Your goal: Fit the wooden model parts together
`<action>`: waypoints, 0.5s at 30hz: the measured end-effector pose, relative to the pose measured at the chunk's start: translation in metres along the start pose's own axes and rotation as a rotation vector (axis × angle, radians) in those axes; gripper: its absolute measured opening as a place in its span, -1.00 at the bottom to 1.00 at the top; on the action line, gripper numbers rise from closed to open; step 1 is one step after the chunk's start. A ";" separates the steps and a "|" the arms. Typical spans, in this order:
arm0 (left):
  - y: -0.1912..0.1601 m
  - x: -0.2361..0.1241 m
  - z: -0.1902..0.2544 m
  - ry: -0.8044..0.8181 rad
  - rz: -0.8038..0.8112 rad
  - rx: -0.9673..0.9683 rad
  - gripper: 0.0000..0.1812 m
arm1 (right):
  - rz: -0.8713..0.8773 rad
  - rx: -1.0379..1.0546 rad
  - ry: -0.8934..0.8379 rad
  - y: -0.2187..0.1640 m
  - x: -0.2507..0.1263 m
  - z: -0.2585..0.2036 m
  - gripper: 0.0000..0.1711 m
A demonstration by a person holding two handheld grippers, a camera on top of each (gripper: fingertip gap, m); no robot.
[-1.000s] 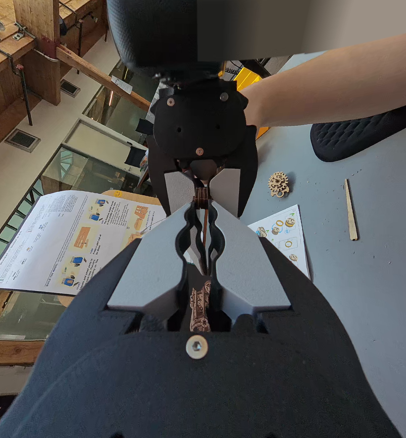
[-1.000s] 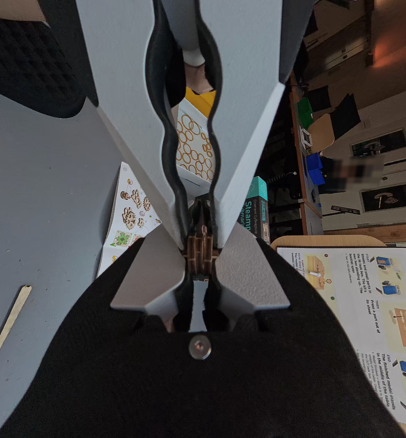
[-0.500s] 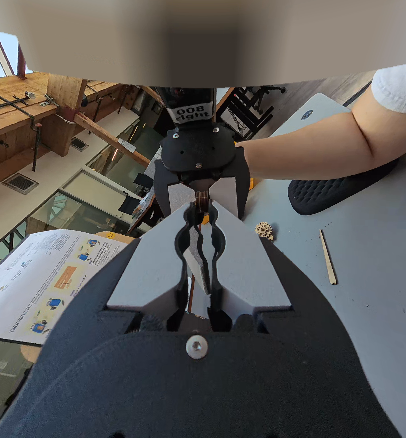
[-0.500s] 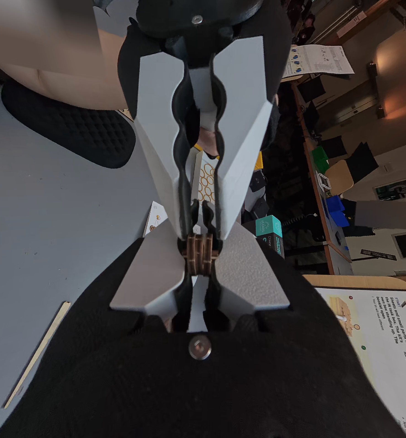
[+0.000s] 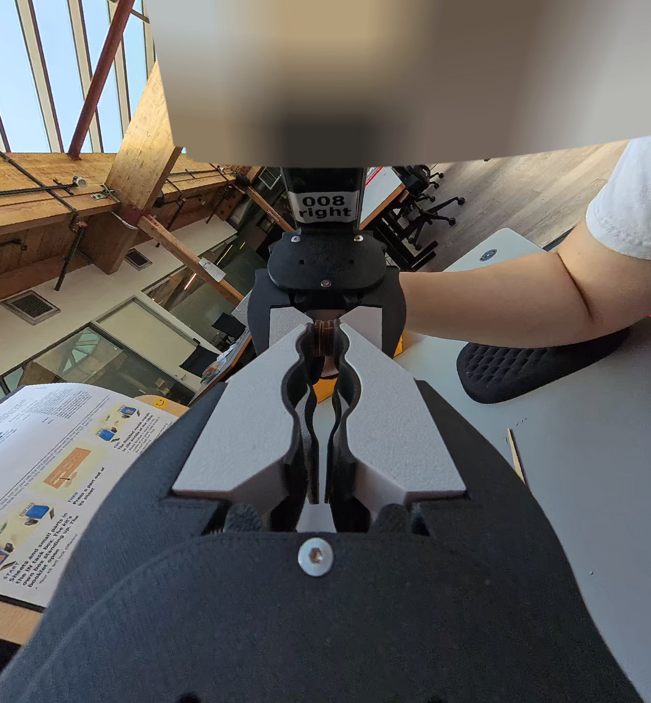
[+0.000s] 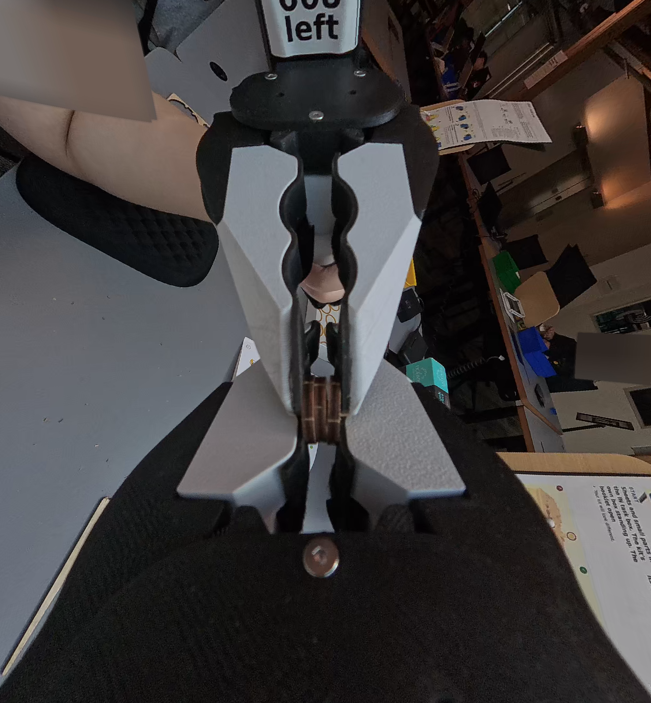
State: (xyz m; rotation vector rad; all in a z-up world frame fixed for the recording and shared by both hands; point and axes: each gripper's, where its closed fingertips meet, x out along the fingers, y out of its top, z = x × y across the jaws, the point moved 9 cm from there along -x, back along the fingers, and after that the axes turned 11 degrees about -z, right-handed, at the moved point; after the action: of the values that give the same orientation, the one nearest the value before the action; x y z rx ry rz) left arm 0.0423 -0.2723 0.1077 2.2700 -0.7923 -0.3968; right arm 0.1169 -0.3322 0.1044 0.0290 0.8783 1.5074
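Facing each other tip to tip above the grey table (image 5: pixel 582 475), both grippers are held level. Right gripper (image 6: pixel 322 412) is clamped on the stacked wooden part (image 6: pixel 322 412), which sits at its fingertips. Left gripper (image 5: pixel 326 342) has its tips against the same part (image 5: pixel 324 342), jaws narrowly parted; whether it actually bears on the wood is unclear. Beyond, a bare forearm (image 5: pixel 506 300) rests over a black pad (image 5: pixel 537 369). Compared with a second ago, the slim piece between the left fingers is gone and both views are tilted upward.
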 end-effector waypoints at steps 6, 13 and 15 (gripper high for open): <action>0.003 0.006 -0.001 0.012 -0.035 -0.047 -0.92 | 0.019 0.033 0.035 -0.005 -0.005 0.002 -0.97; 0.005 0.007 0.000 0.000 -0.049 -0.047 -0.92 | 0.002 0.020 0.053 -0.005 -0.007 0.000 -0.96; 0.006 0.007 0.001 0.000 -0.050 -0.044 -0.92 | -0.002 0.018 0.056 -0.005 -0.007 0.000 -0.96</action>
State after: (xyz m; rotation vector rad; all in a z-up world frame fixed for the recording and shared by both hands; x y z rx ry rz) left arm 0.0450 -0.2806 0.1107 2.2526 -0.7213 -0.4331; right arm 0.1221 -0.3392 0.1047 -0.0007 0.9368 1.5043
